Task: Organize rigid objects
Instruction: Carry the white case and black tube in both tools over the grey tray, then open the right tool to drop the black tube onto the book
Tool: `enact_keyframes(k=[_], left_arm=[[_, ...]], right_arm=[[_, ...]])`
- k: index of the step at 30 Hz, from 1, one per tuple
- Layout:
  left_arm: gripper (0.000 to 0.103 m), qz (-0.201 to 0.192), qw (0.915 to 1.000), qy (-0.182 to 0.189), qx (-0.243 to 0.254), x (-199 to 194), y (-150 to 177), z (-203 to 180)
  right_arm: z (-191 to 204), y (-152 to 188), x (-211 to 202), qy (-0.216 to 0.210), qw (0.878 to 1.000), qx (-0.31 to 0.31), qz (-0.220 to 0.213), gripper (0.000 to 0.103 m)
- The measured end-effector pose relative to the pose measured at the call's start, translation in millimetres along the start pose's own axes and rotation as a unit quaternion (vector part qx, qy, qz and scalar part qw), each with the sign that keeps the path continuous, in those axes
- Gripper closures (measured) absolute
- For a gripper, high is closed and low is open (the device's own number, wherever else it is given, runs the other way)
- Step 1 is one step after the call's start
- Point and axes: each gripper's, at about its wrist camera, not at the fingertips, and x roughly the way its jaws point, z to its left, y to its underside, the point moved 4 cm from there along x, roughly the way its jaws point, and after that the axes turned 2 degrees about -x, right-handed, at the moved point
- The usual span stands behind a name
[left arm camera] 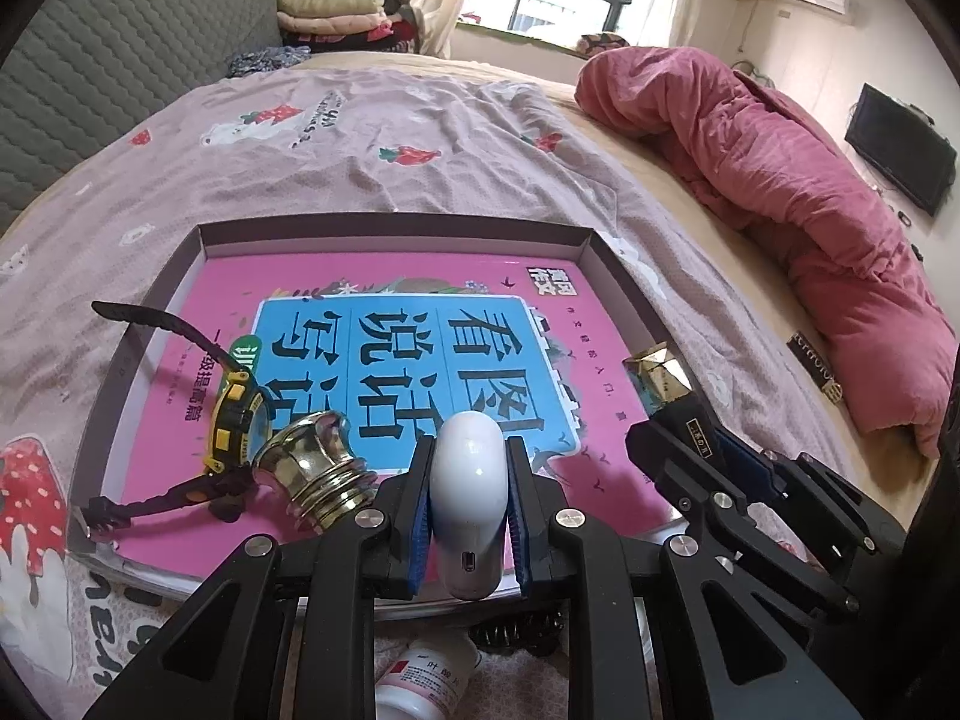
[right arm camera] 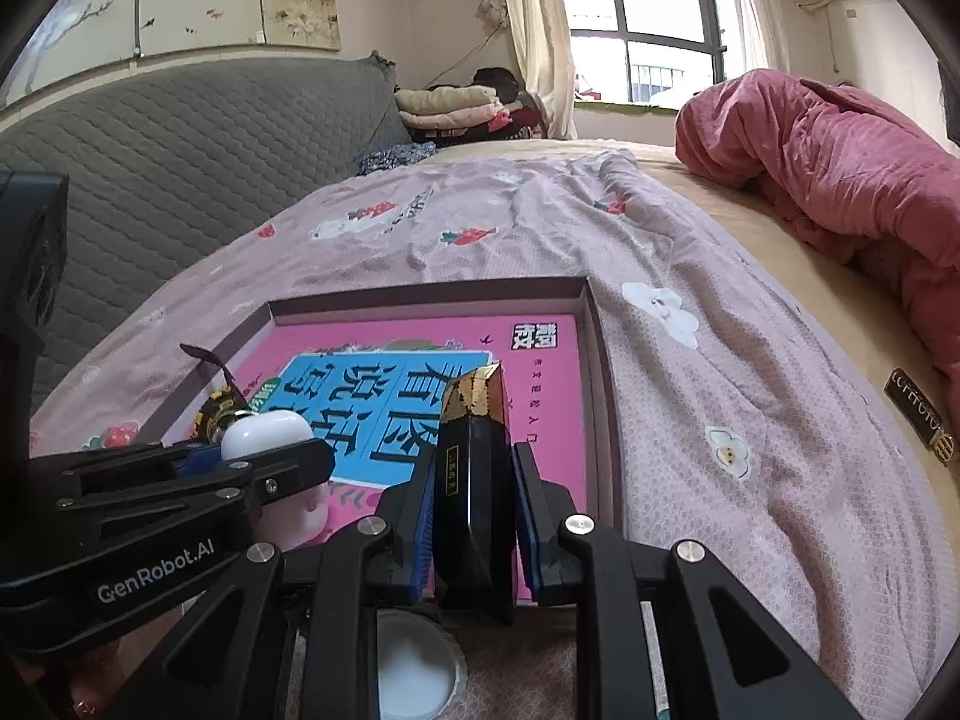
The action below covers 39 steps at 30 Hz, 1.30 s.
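Shallow box [left arm camera: 591,240] on the bed, pink book as its floor — a yellow watch [left arm camera: 237,414] and brass knob [left arm camera: 312,468] already lie inside. Left gripper [left arm camera: 469,504] clamps a white earbud case [left arm camera: 467,480] over the near edge; right gripper [right arm camera: 474,516] grips a black-gold box [right arm camera: 474,480]. Both not yet set down; a pill bottle [left arm camera: 420,678] waits outside.

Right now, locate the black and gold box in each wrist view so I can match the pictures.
Left wrist view: black and gold box at the right, gold end up, clamped in the right gripper by the tray's right side.
Right wrist view: the box bottom centre, upright between that gripper's blue pads.
Shared landmark: the pink book lying in the shallow tray.
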Motion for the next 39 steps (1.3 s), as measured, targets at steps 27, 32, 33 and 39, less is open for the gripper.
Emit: enact_keyframes(k=[27, 32, 33, 39], left_arm=[[0.081, 0.009, 0.9999, 0.007, 0.005, 13.4, -6.4, -12.2], [0.082, 0.01, 0.9999, 0.003, 0.013, 14.7, -7.2, -14.2], [0.081, 0.01, 0.9998, 0.001, 0.016, 15.2, -7.6, -15.0], [0.081, 0.011, 0.9998, 0.001, 0.017, 15.7, -7.4, -14.0]], right_arm=[[-4.9, 6.6, 23.1, 0.036, 0.999, -0.016, 0.028, 0.08], [-2.5, 6.4, 26.1, 0.05, 0.998, -0.034, 0.031, 0.08], [-2.2, 6.3, 26.9, 0.052, 0.997, -0.037, 0.032, 0.08], [-3.4, 7.1, 27.7, 0.048, 0.998, -0.036, 0.036, 0.08]])
